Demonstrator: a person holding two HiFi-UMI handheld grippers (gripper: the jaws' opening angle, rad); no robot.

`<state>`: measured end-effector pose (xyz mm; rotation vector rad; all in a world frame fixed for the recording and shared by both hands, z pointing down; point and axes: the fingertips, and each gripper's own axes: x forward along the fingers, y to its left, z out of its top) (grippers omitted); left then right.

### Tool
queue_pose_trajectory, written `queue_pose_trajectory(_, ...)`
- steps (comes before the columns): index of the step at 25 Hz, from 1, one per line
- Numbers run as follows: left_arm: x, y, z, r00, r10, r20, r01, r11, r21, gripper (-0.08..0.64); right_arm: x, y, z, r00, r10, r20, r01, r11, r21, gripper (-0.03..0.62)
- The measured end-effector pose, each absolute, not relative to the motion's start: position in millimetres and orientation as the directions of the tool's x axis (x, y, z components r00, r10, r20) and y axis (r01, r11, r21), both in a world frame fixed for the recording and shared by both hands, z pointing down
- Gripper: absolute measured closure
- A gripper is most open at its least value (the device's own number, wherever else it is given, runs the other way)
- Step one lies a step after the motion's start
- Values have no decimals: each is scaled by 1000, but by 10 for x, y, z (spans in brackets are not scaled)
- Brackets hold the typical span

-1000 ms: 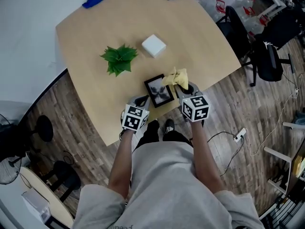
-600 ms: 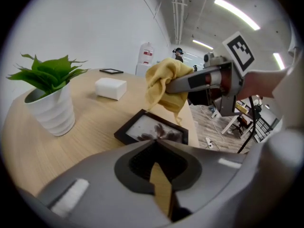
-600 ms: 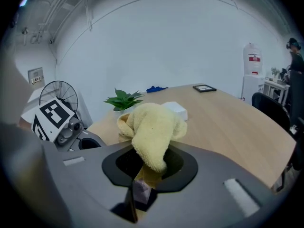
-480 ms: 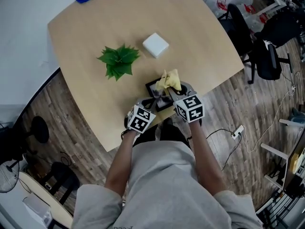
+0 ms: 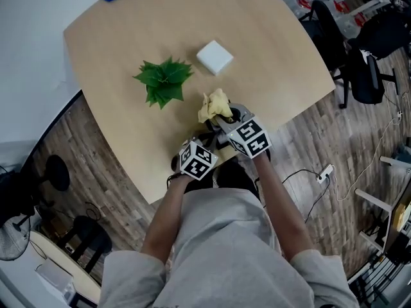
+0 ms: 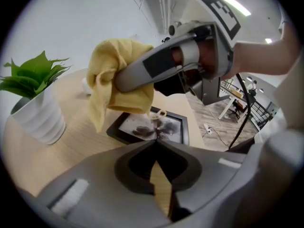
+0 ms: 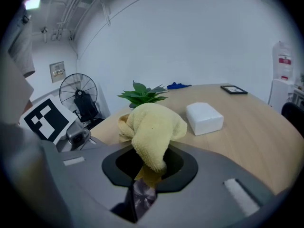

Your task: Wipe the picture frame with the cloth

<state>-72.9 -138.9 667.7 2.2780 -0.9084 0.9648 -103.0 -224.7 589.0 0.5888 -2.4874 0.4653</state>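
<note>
The right gripper (image 7: 148, 170), clenched on the bunched yellow cloth (image 7: 152, 125), has swung to its left, from beside the picture frame (image 6: 142, 127) to right above it. The cloth now hangs just over the glass, ahead of the left gripper's tips; I cannot tell whether its trailing corner touches. The left gripper (image 6: 156, 148) has its jaws closed together with nothing between them, tips at the frame's near edge, seemingly steadying it, so the approach looks finished and the wiping proper should start once the cloth is pressed down.
</note>
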Motion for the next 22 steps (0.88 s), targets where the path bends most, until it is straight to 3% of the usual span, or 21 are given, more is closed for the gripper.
queue_pose_trajectory(9,-717,-1392,6658,509,-387,769,-735,-660,155,508,-1440,-1869,6332,-758,-35,651,-241,943,-231,533)
queue_pose_trajectory(22,-735,-1385,6672,512,-388,766,-739,-654,163,508,-1426,-1754,6624,-683,72,727,-97,977,-188,535)
